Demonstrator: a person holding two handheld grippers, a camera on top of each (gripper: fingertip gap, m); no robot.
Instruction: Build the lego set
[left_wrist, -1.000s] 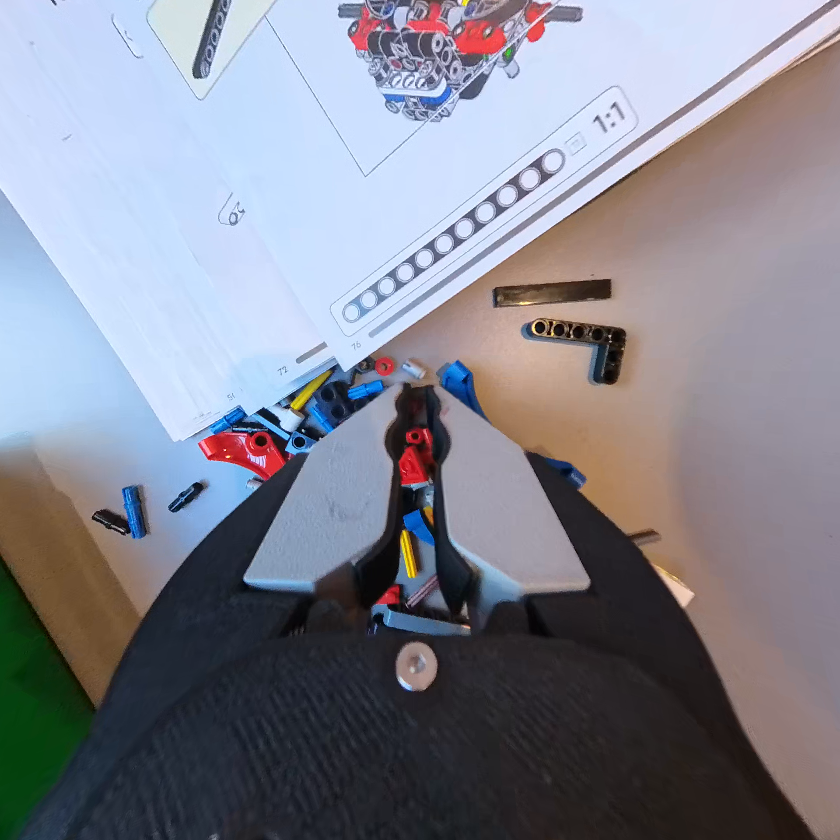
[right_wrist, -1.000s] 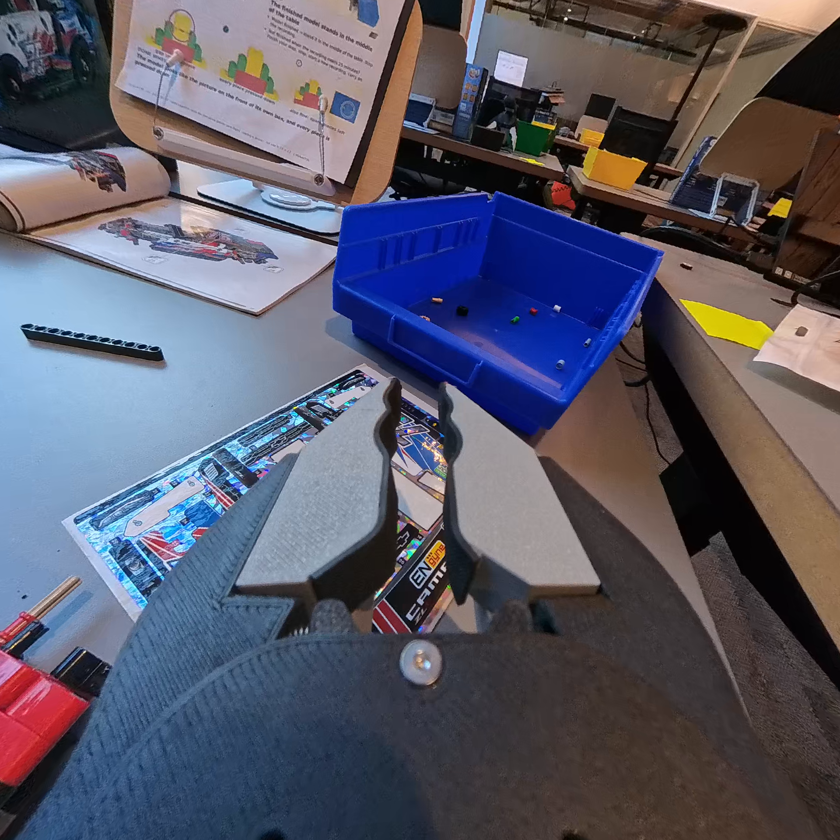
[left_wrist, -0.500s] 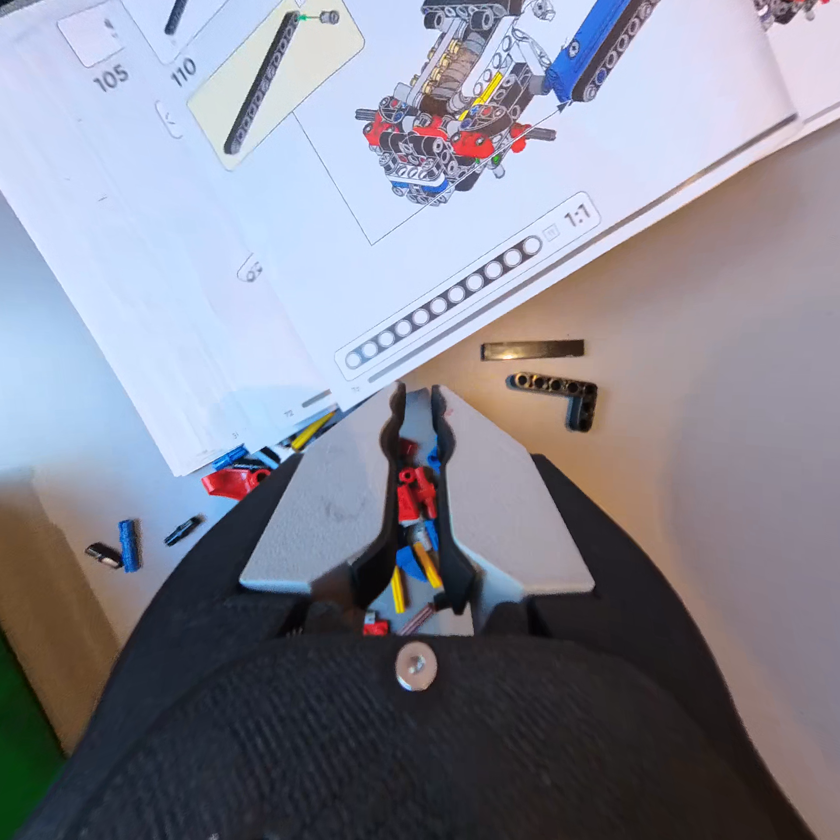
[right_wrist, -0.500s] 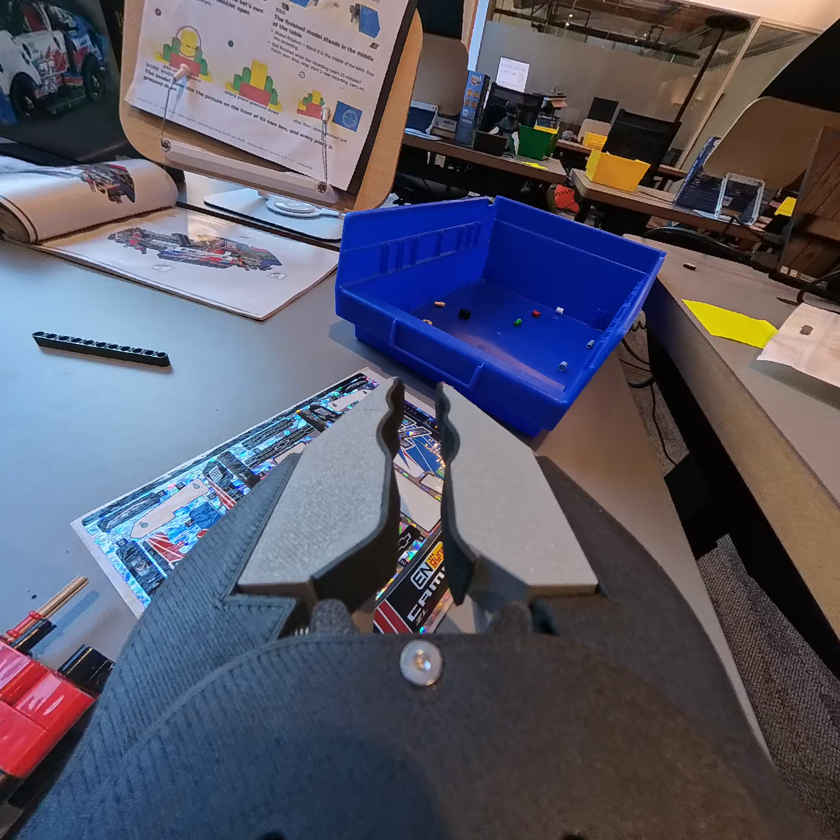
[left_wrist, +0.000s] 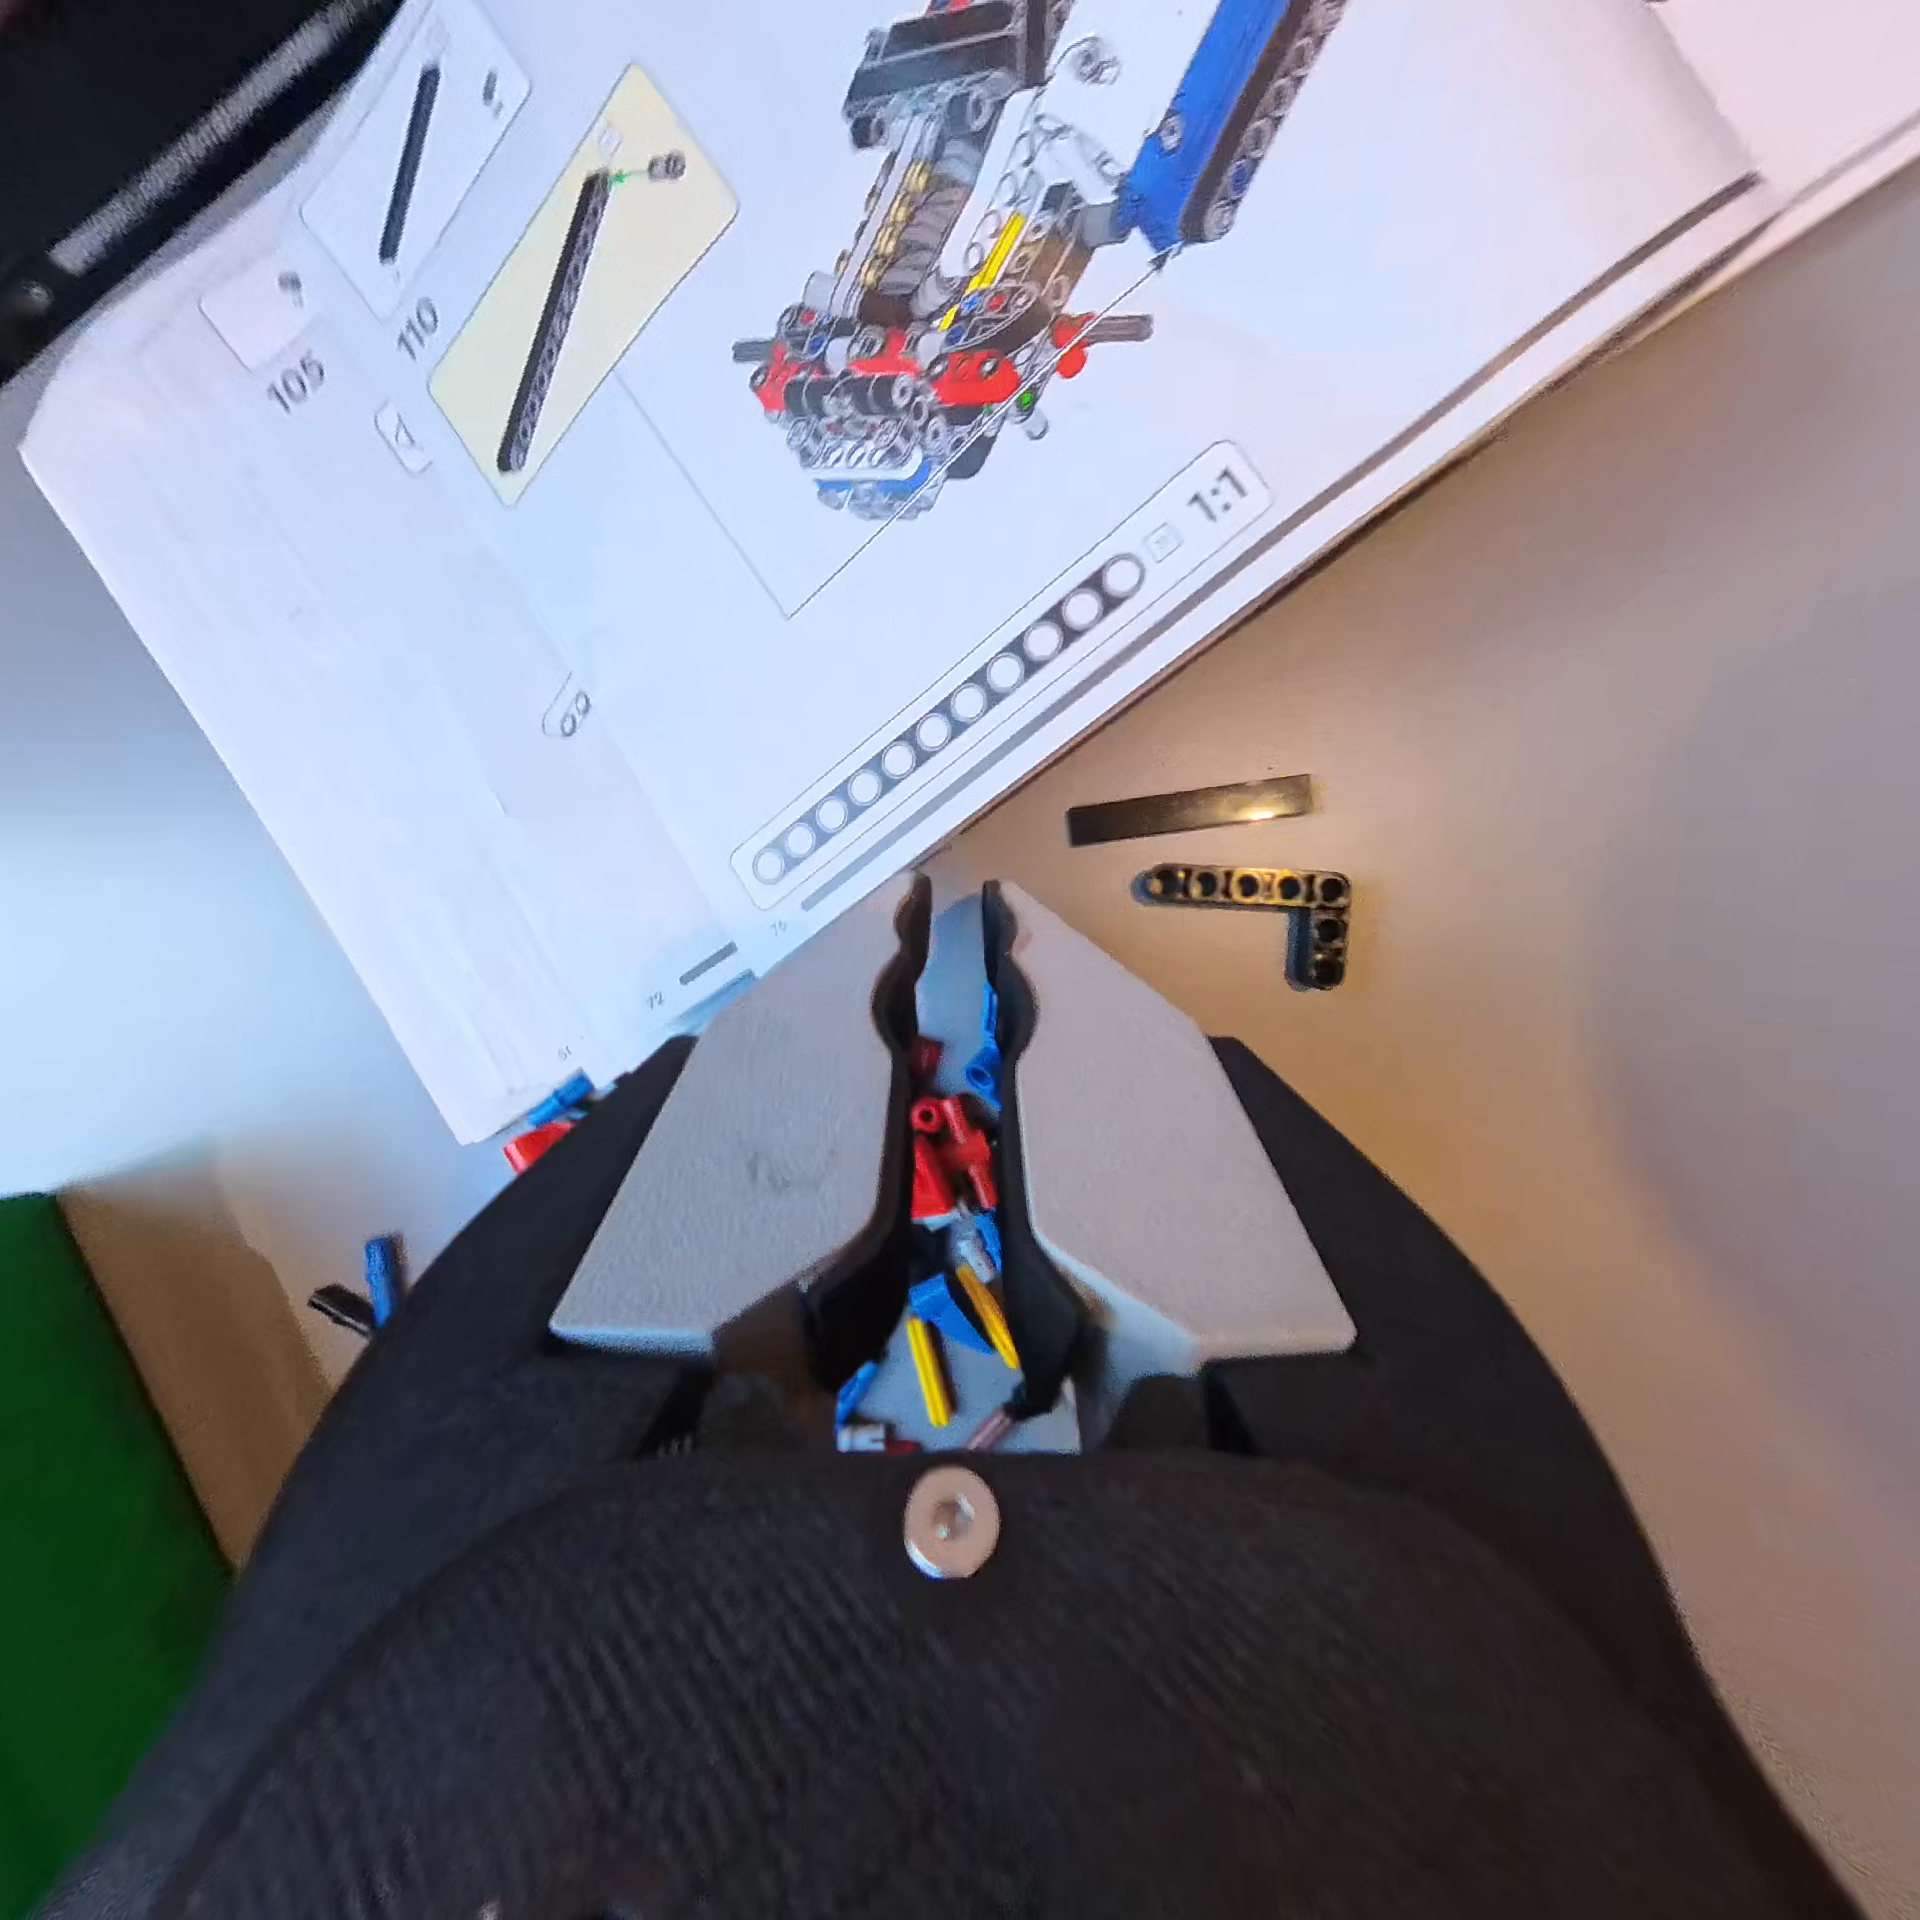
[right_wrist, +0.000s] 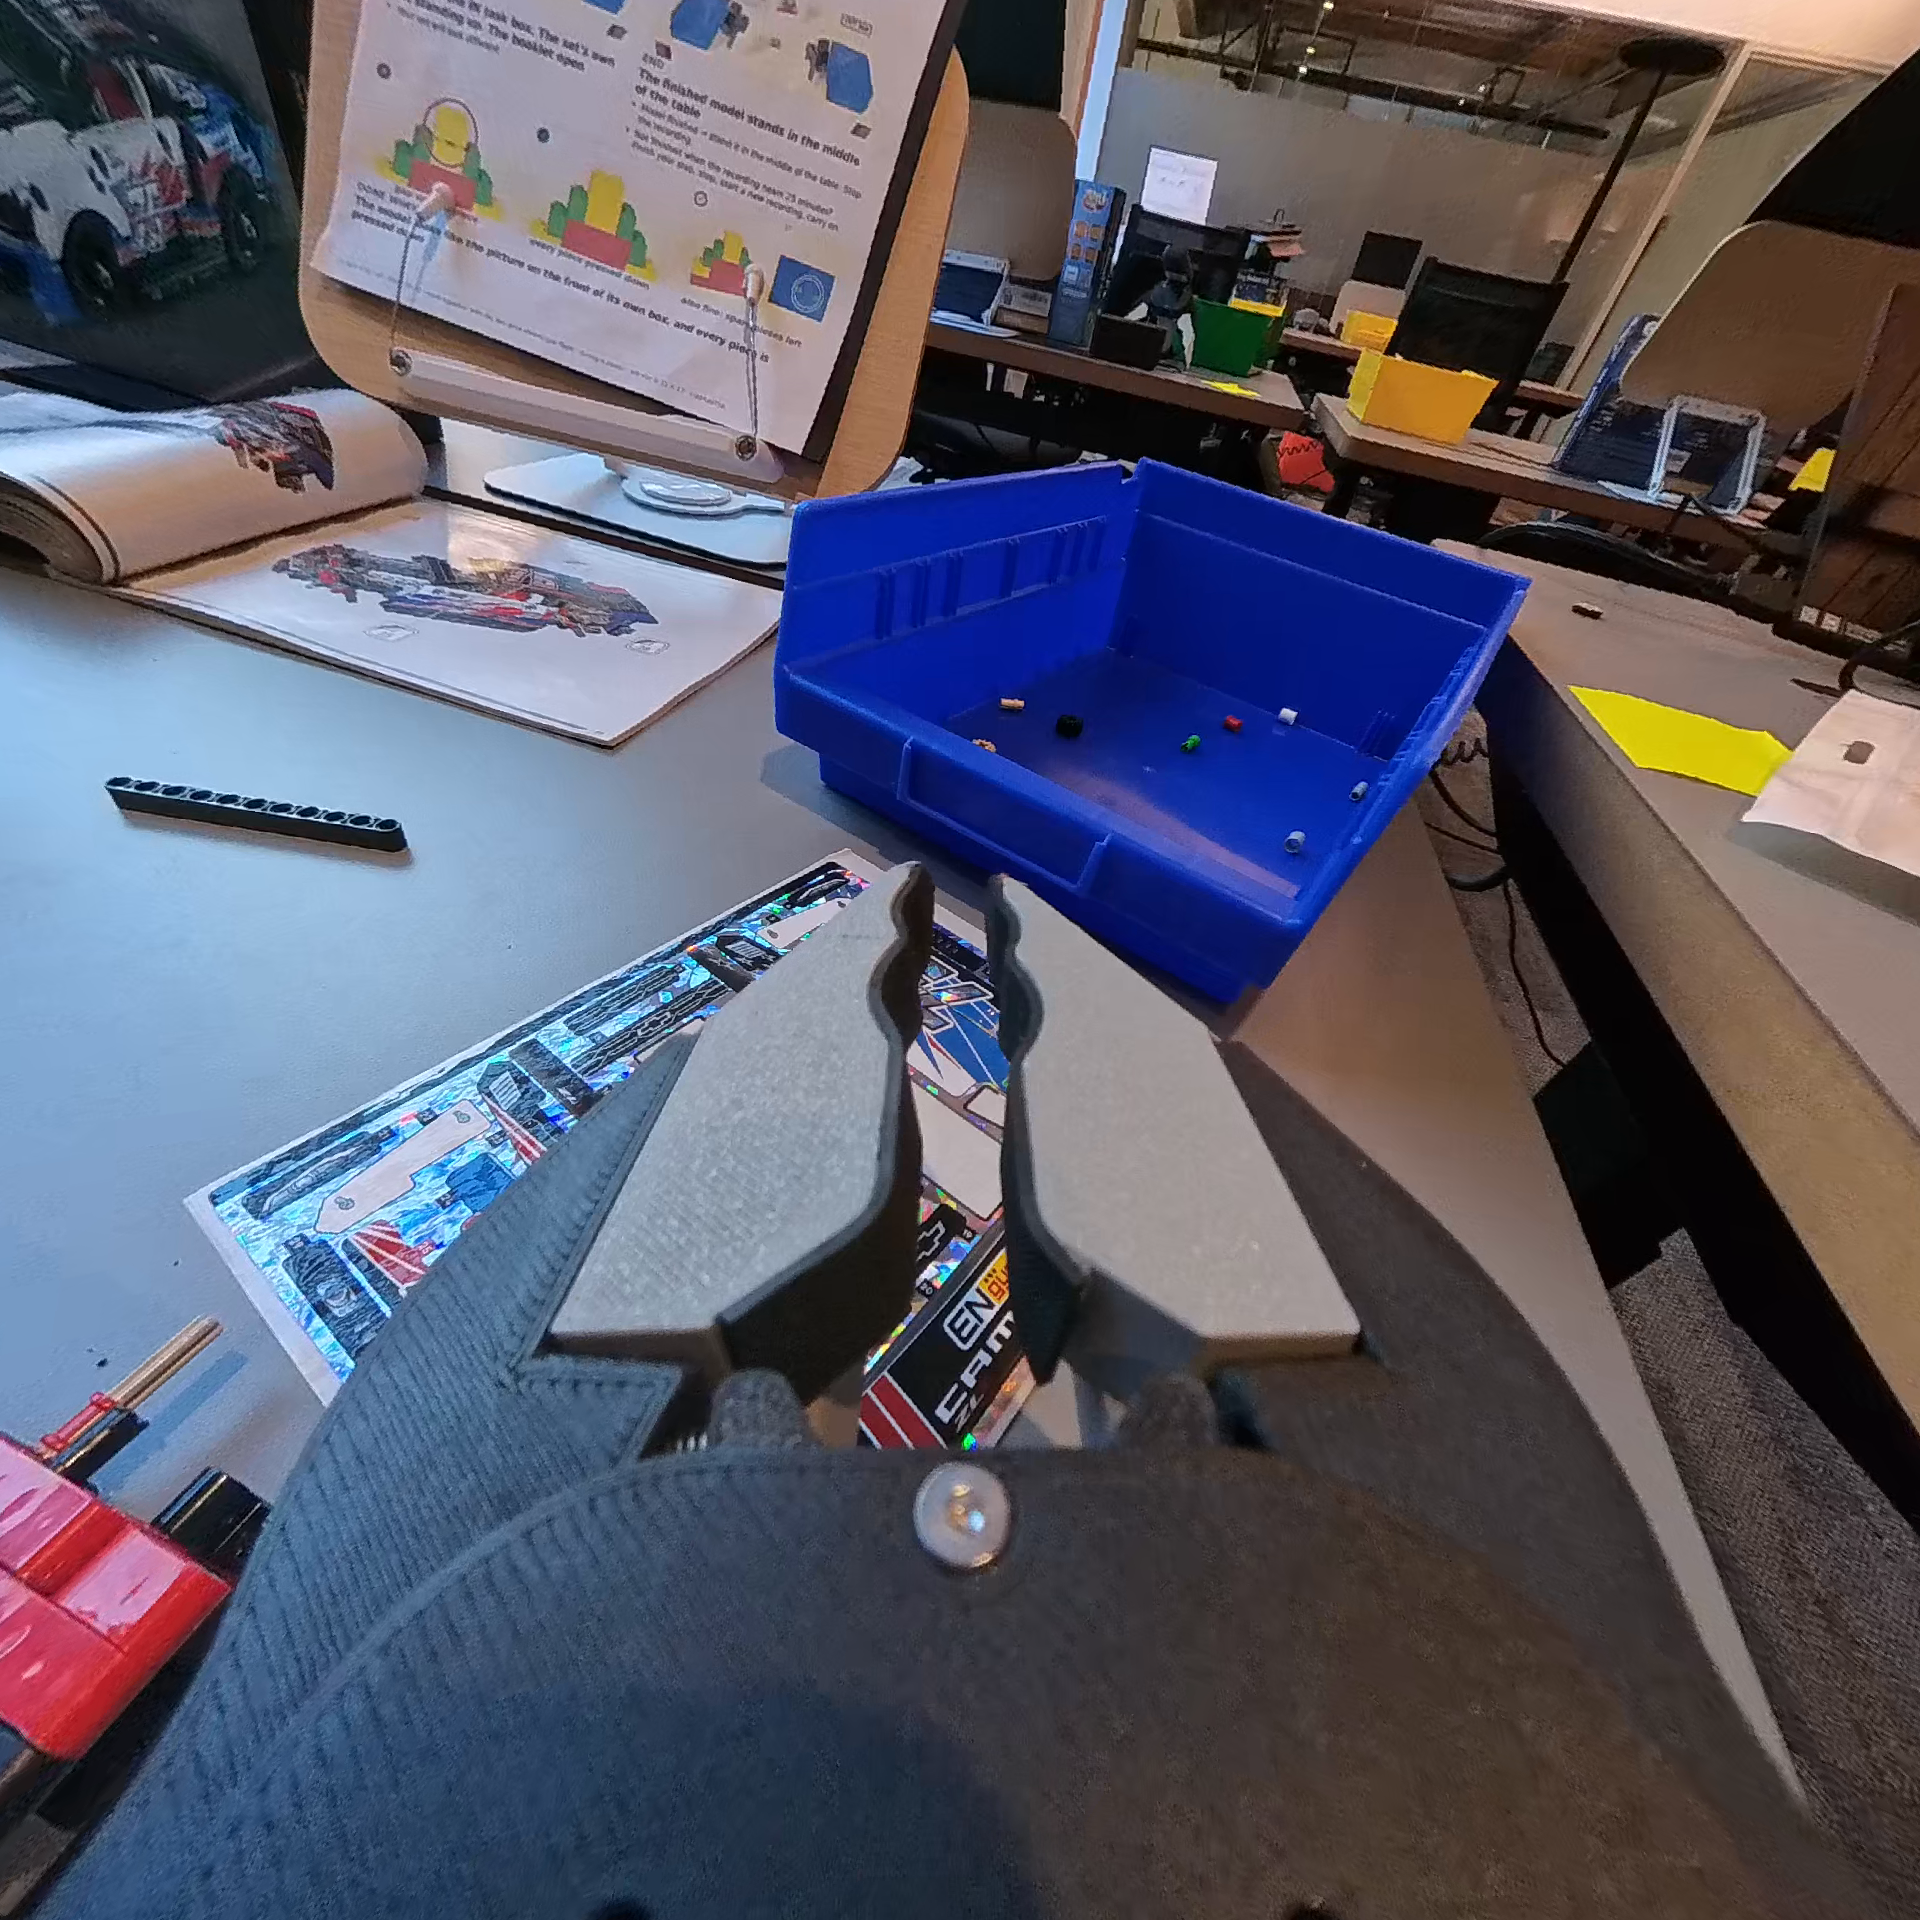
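My left gripper (left_wrist: 951, 896) points down over a pile of small red, blue and yellow Lego pieces (left_wrist: 951, 1143), which shows through the narrow gap between its fingers. It is slightly open and holds nothing. A black L-shaped beam (left_wrist: 1247, 888) and a flat black strip (left_wrist: 1190, 810) lie on the table to its right. The open instruction booklet (left_wrist: 727, 520) lies just beyond the tips. My right gripper (right_wrist: 956, 899) is slightly open and empty above a shiny sticker sheet (right_wrist: 468, 1143). A long black beam (right_wrist: 255, 816) lies to the left. A red part of the model (right_wrist: 73, 1621) sits at the lower left.
A blue bin (right_wrist: 987, 582) with several tiny pieces inside stands beyond the right gripper, near the table's right edge (right_wrist: 1455, 1143). A second open booklet (right_wrist: 468, 613) and a stand holding a printed sheet (right_wrist: 623, 208) are at the back. A blue pin (left_wrist: 381, 1262) lies left of the pile. The grippers' ends are close to 60 centimeters from one another. My right gripper is the nearer one to the long black beam (right_wrist: 255, 816): about 25 centimeters, against 35 centimeters.
My left gripper has risen and pulled back from the pile, so more of the booklet page shows. My right gripper has shifted slightly, still over the sticker sheet. Both stay empty.
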